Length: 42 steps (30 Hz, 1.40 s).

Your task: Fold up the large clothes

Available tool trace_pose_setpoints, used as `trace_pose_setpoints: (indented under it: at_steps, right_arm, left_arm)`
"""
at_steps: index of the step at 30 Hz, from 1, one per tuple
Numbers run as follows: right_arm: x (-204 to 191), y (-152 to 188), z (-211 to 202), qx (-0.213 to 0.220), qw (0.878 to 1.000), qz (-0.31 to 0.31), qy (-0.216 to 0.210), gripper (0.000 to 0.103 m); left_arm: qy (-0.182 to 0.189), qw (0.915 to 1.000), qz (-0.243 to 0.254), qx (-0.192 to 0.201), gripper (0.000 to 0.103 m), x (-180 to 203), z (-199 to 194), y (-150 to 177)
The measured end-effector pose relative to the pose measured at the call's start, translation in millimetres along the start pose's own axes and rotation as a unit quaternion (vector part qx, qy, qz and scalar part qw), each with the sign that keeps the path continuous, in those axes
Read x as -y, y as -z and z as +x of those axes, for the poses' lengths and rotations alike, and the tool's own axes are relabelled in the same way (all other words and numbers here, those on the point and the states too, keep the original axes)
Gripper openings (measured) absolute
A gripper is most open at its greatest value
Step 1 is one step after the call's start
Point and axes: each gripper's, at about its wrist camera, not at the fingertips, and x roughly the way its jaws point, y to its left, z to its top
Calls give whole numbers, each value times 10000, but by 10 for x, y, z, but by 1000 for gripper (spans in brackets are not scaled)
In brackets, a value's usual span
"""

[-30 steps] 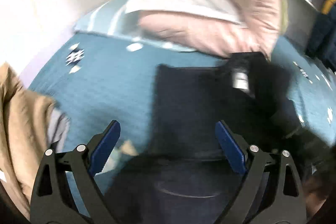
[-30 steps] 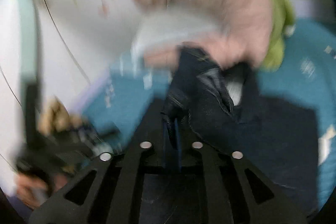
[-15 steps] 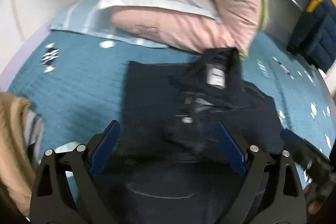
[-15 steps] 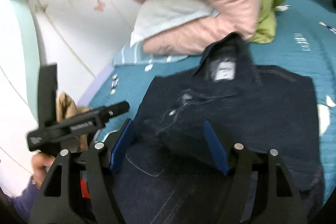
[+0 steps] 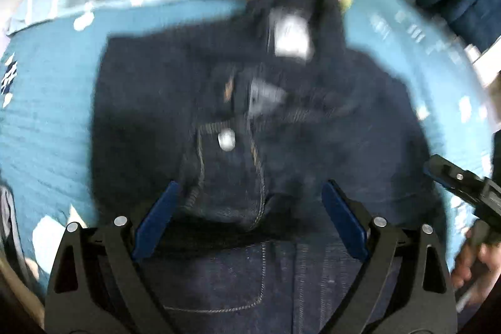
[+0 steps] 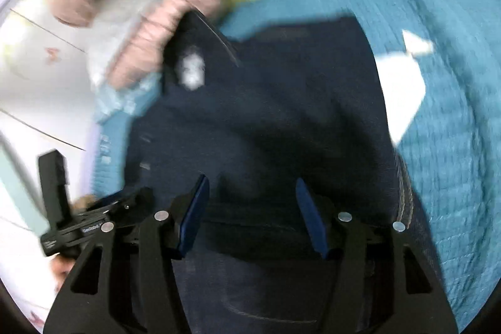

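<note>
Now dark jeans (image 5: 250,121) spread beneath both splayed grippers (image 5: 249,208) (image 6: 250,208).

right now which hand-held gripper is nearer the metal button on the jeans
Left. The left hand-held gripper is open just below the button; the right hand-held gripper is off to its right.

Right gripper (image 6: 250,215): clamped on a fold of the jacket (image 6: 281,115) a second ago; since released, jaws now parted and empty above the cloth. Jacket: lifted fold dropped, now lying flat on the bed (image 6: 454,83). Left gripper (image 5: 249,215): moved nearer over the jacket (image 5: 250,130); jaws unchanged.
</note>
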Motion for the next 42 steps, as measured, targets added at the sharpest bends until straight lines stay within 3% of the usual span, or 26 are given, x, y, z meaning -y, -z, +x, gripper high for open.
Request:
trace_pose_setpoints:
  at_steps: [2, 4, 8, 12, 15, 19, 23, 24, 25, 27, 30, 32, 34, 38, 42]
  right_arm:
    - [-5, -176, -131, 198, 9998, -35, 46, 60]
    - [70, -421, -147, 237, 9990, -30, 372, 62]
    - [396, -786, 115, -73, 9971, 171, 744, 62]
    - [617, -946, 404, -307, 9941, 293, 999, 62]
    - [782, -985, 540, -415, 9937, 318, 990, 62]
    - [817, -1041, 661, -327, 9958, 208, 834, 64]
    - [817, -1108, 706, -354, 9977, 79, 571, 58]
    - [857, -1121, 715, -362, 9978, 115, 544, 52]
    - [873, -1132, 714, -337, 9980, 142, 520, 44]
    - [973, -1153, 709, -327, 9984, 340, 327, 34]
    - [1095, -1161, 707, -354, 9979, 499, 223, 17]
    - [1089, -1156, 648, -255, 9983, 487, 178, 10]
    - [997, -1159, 554, -40, 9992, 389, 130, 9]
    - [750, -1228, 280, 358, 9993, 144, -14, 8]
    - [481, -1252, -37, 718, 9973, -118, -136, 8]
  left_arm:
    - [469, 9985, -123, 266, 92, -182, -253, -127]
    - [542, 9974, -355, 327, 93, -377, -360, -283]
    - [-262, 9959, -793, 339, 93, -868, -343, -663]
    - [-600, 9910, -1175, -218, 93, -1225, 37, -893]
    - [-577, 9875, -1397, -453, 93, -1413, 286, -873]
    - [-561, 9871, -1312, -720, 93, -1427, 609, -891]
    - [-714, 9898, -1062, -631, 93, -1347, 735, -950]
    - [-721, 9901, -1031, -619, 93, -1329, 744, -967]
    - [-726, 9907, -980, -603, 88, -1305, 744, -986]
    - [-588, 9940, -744, -550, 60, -1187, 714, -1053]
    - [-726, 9947, -410, -609, 45, -1047, 721, -1098]
    - [-747, 9947, -400, -588, 18, -1030, 694, -1108]
    - [-554, 9958, -590, -428, 14, -1035, 587, -1125]
    - [-497, 9975, -509, 18, 11, -900, 269, -1182]
    - [-165, 9970, -563, 506, 11, -772, -203, -1216]
